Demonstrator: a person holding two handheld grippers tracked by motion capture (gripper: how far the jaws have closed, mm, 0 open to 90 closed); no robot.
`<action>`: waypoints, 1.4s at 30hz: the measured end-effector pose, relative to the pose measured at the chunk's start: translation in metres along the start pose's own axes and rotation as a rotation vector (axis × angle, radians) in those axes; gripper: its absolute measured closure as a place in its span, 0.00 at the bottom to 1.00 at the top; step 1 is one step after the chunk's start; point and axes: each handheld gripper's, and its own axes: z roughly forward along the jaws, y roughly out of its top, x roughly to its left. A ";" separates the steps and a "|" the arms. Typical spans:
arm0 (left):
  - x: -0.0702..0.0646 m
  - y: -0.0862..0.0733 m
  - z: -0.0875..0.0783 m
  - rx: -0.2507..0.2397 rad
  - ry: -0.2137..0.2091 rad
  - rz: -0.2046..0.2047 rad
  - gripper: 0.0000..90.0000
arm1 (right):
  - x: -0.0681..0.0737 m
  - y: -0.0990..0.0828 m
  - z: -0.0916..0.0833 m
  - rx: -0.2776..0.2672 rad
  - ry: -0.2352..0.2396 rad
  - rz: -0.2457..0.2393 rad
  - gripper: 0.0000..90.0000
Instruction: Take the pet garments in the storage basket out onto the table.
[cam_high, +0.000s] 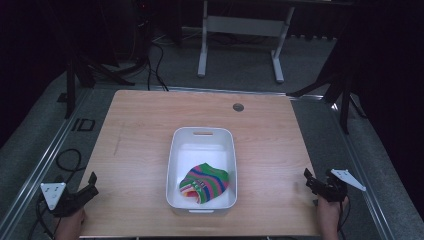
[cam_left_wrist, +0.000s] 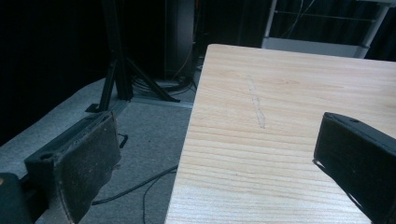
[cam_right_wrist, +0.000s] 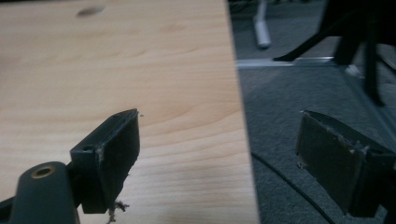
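A white plastic bin stands in the middle of the wooden table, and a bright striped sock lies bunched in its near half. My left gripper hovers at the table's near left edge, open, with nothing between its jaws. In the left gripper view the left gripper straddles the table's edge, one jaw over the carpet, one over the wood. My right gripper sits at the near right edge, also open and empty. In the right gripper view the right gripper spans the table's right edge.
A round cable hole marks the table's far side. Grey carpet surrounds the table, with black cables on the left. Black tripod legs stand at both far corners and a white desk frame stands behind.
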 end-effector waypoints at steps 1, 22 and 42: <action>0.000 0.000 0.000 0.000 0.000 0.000 0.01 | 0.000 0.001 0.002 0.012 0.018 -0.018 0.15; 0.000 0.000 0.000 0.006 -0.006 0.002 0.01 | 0.003 0.011 0.021 0.297 0.424 -0.199 0.17; 0.000 0.000 0.000 0.011 -0.017 0.006 0.01 | 0.073 0.064 0.018 0.347 0.799 -0.430 0.16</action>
